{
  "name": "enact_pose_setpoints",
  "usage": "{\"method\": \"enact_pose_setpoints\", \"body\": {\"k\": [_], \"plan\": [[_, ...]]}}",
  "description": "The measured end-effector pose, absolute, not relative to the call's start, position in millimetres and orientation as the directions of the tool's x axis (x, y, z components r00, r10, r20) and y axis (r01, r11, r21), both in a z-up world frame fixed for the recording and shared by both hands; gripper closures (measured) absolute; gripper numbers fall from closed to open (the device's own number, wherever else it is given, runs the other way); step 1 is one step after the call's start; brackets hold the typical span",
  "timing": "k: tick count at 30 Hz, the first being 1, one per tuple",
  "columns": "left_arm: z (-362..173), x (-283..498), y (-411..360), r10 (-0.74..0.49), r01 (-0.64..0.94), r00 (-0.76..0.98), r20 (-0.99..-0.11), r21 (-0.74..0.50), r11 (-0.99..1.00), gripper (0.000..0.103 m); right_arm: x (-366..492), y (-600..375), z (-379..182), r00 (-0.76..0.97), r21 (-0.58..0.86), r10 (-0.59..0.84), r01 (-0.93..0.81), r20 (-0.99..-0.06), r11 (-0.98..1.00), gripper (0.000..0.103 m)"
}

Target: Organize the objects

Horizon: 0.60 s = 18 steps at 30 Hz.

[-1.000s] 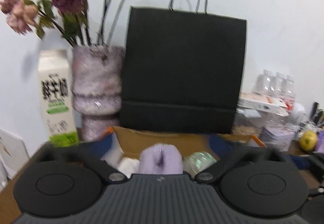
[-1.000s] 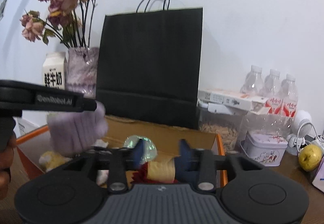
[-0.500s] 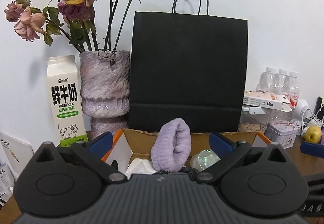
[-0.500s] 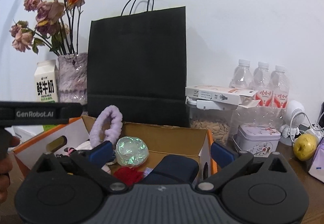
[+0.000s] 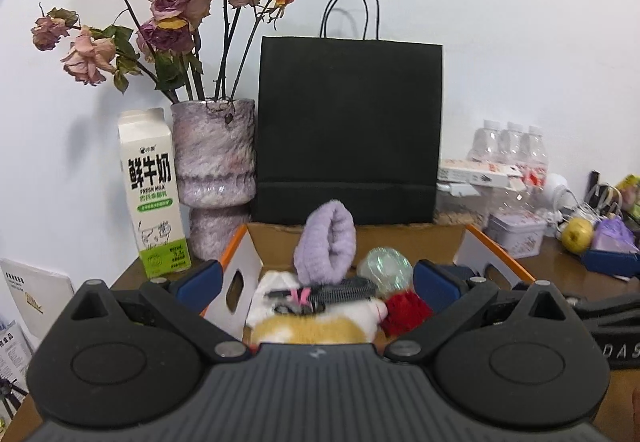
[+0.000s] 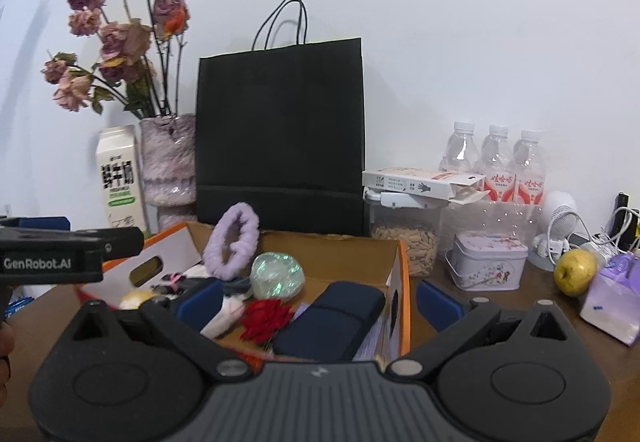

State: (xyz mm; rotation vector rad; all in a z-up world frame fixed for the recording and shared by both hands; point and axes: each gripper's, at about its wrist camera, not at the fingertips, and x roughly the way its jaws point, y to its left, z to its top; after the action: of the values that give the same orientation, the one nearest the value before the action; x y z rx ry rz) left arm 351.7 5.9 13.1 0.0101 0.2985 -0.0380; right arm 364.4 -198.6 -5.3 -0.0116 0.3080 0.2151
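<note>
An open cardboard box with orange edges (image 5: 460,246) (image 6: 402,282) sits on the brown table. In it are a purple fluffy scrunchie (image 5: 326,238) (image 6: 232,246) standing on edge, an iridescent ball (image 5: 386,266) (image 6: 276,274), a red fabric flower (image 5: 406,312) (image 6: 266,318), a white and yellow plush (image 5: 316,322), a black comb (image 5: 340,288) and a dark blue case (image 6: 332,322). My left gripper (image 5: 318,278) is open in front of the box, holding nothing. My right gripper (image 6: 318,302) is open wide at the box's near right corner, also holding nothing.
Behind the box stand a black paper bag (image 5: 348,130), a vase of dried roses (image 5: 216,154) and a milk carton (image 5: 154,194). On the right are water bottles (image 6: 496,158), a seed jar (image 6: 404,238), a tin (image 6: 486,262) and a yellow-green apple (image 6: 576,272).
Both grippers have drawn back from the box, so more of its contents shows. The scrunchie now stands free in the box. The right jaws have spread wider.
</note>
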Motion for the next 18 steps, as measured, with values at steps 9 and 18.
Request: {"method": "enact_pose_setpoints", "body": {"k": [9,18], "plan": [[17.3,290.9,12.2,-0.027,0.032,0.945,-0.326,0.011,0.999,0.0,303.3,-202.6,3.4,0.922,0.038,0.203,-0.202,-0.329,0.979,0.0],[18.7,231.3,19.6,-0.022,0.021,0.919,-0.394,-0.008,1.0,0.0,238.1,-206.3,15.0,0.916,0.039,0.204,-0.203,-0.346,0.978,0.0]]}}
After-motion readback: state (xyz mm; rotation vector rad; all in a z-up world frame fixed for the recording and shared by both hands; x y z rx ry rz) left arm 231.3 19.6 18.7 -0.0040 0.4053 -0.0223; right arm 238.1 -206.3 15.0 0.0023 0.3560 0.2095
